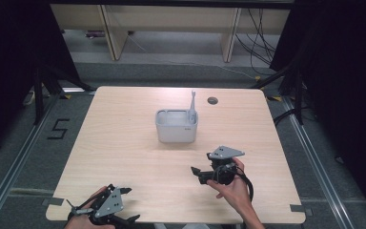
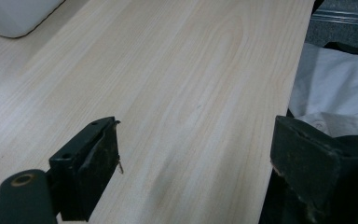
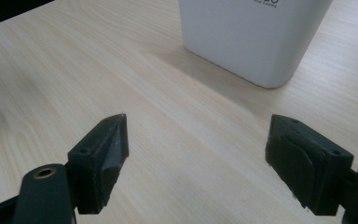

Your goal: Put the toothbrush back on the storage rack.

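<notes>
Right gripper (image 1: 201, 172) with jaws spread wide and empty, low over the table (image 1: 124, 143) just short of the white holder (image 1: 176, 126), toothbrush (image 1: 193, 102) upright inside; left gripper (image 1: 124, 202) likewise agape at the near edge.

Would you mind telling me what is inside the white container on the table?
A toothbrush stands in the white container, at its right end; its lower handle and the container's floor are hidden by the walls.
</notes>
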`<action>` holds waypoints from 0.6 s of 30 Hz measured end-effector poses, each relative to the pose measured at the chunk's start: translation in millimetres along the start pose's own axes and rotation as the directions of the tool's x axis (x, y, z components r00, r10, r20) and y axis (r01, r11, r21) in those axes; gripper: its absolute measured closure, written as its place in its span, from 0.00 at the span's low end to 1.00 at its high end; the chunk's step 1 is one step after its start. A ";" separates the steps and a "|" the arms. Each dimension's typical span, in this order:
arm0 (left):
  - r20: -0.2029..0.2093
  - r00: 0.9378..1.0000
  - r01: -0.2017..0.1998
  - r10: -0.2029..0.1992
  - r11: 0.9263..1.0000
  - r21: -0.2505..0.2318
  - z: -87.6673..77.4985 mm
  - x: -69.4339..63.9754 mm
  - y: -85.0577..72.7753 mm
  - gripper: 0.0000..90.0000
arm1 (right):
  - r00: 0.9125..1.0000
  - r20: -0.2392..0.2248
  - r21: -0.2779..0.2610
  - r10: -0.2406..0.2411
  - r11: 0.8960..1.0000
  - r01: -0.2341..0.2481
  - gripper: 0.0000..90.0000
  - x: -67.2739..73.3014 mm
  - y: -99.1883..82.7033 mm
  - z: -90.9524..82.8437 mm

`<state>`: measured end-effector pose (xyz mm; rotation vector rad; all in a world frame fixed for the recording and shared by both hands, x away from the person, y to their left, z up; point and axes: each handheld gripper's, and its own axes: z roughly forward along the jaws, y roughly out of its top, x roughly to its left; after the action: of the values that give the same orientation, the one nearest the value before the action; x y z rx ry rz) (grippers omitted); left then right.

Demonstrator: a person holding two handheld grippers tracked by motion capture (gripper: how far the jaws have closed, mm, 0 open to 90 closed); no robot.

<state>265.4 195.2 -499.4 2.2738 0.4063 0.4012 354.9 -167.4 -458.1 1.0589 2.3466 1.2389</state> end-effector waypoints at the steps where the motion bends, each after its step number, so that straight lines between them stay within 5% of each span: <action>1: -0.004 1.000 -0.001 0.001 1.000 0.000 0.1 -0.1 -0.1 0.16 | 1.000 -0.003 -0.002 0.000 1.000 0.000 0.24 -0.2 -0.7 0.0; 8: 0.006 1.000 0.000 0.000 1.000 0.002 -0.1 0.3 0.0 0.16 | 1.000 0.003 0.000 -0.012 1.000 0.012 0.23 0.0 -6.5 -2.9; 10: 0.006 1.000 -0.001 0.001 1.000 0.004 -0.2 0.3 0.1 0.16 | 0.999 -0.008 0.011 0.034 0.999 -0.034 0.22 3.2 -8.8 -4.1; 12: 0.000 1.000 0.000 0.000 1.000 0.004 -0.1 0.0 0.1 0.16 | 1.000 -0.002 0.001 -0.007 1.000 0.007 0.21 0.5 -10.4 -4.3; 14: 0.000 1.000 -0.011 0.011 1.000 0.013 -0.4 1.1 0.1 0.16 | 0.999 -0.007 0.002 0.040 0.999 -0.040 0.20 3.7 -13.4 -4.9; 15: 0.001 1.000 -0.010 0.010 1.000 0.013 -0.3 1.0 0.0 0.16 | 1.000 -0.008 0.005 0.009 1.000 -0.009 0.19 1.5 -13.9 -5.0; 18: 0.003 1.000 -0.010 0.010 1.000 0.011 -0.2 0.9 -0.1 0.16 | 1.000 -0.015 0.000 0.014 1.000 -0.014 0.18 1.8 -17.6 -5.5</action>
<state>266.2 195.8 -499.1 2.2876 0.3969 0.4018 342.2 -175.7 -468.9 1.0719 2.3540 1.2562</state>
